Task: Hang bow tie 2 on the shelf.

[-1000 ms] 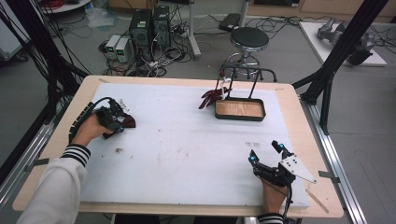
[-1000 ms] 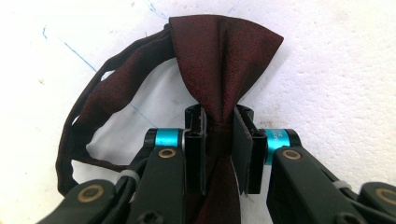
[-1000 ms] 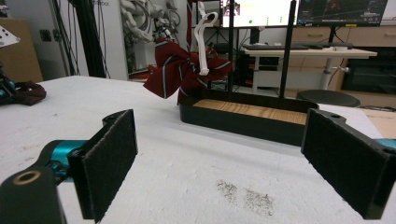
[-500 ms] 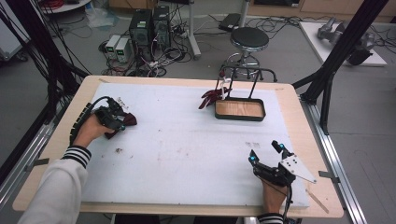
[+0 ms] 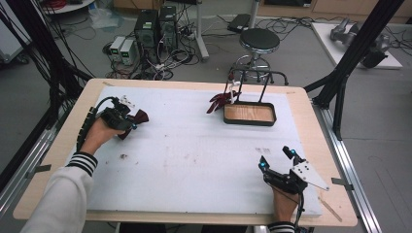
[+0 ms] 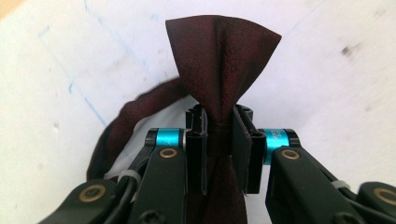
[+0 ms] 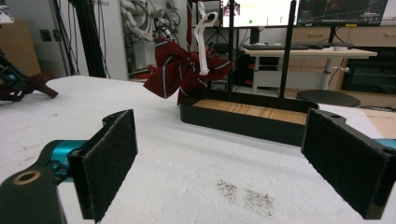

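maroon fabric, a bow tie point(image 6: 223, 70), sits pinched at its knot by the left gripper point(image 5: 127, 121), well to the left of the black wooden-floored tray point(image 5: 249, 114) on the white table mat point(image 5: 194, 160). right gripper point(image 5: 278, 160) rests near of the tray, jaws spread wide with nothing between them, while a striped red bow tie point(image 7: 184, 67) hangs at the tray's left end.

beyond the bow tie work
black tray point(image 5: 249, 121) with a wooden floor on the counter point(image 5: 194, 150), striped bow tie point(image 5: 219, 101) hanging beside it; stool point(image 5: 259, 41) behind.
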Action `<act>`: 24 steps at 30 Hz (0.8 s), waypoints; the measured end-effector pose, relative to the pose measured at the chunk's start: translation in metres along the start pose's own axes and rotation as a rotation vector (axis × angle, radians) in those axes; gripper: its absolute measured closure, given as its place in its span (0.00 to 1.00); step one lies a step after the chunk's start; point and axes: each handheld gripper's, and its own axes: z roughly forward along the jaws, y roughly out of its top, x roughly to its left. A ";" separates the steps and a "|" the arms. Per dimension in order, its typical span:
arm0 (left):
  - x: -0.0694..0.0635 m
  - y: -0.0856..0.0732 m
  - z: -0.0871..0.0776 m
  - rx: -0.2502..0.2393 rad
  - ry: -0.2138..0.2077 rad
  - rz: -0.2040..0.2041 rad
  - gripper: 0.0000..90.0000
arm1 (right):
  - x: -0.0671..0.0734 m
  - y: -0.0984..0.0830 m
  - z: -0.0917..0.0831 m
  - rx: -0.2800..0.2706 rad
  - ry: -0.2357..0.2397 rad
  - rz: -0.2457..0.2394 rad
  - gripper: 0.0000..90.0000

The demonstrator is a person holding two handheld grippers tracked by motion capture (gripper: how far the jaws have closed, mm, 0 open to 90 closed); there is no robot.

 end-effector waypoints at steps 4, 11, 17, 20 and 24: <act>-0.003 0.006 -0.005 -0.054 -0.011 -0.013 0.85 | 0.000 0.000 0.000 0.000 0.000 -0.001 0.11; -0.010 0.015 -0.010 -0.137 -0.033 -0.030 0.85 | 0.000 0.000 0.000 0.000 0.000 -0.001 0.11; -0.017 0.023 -0.011 -0.182 -0.064 -0.041 0.85 | 0.000 0.000 0.000 -0.001 -0.002 -0.002 0.11; -0.024 0.029 -0.013 -0.208 -0.080 -0.034 0.85 | 0.000 0.000 0.000 0.000 -0.002 -0.003 0.11; -0.035 0.038 -0.013 -0.232 -0.084 -0.004 0.85 | 0.000 0.000 0.000 0.000 -0.002 -0.002 0.11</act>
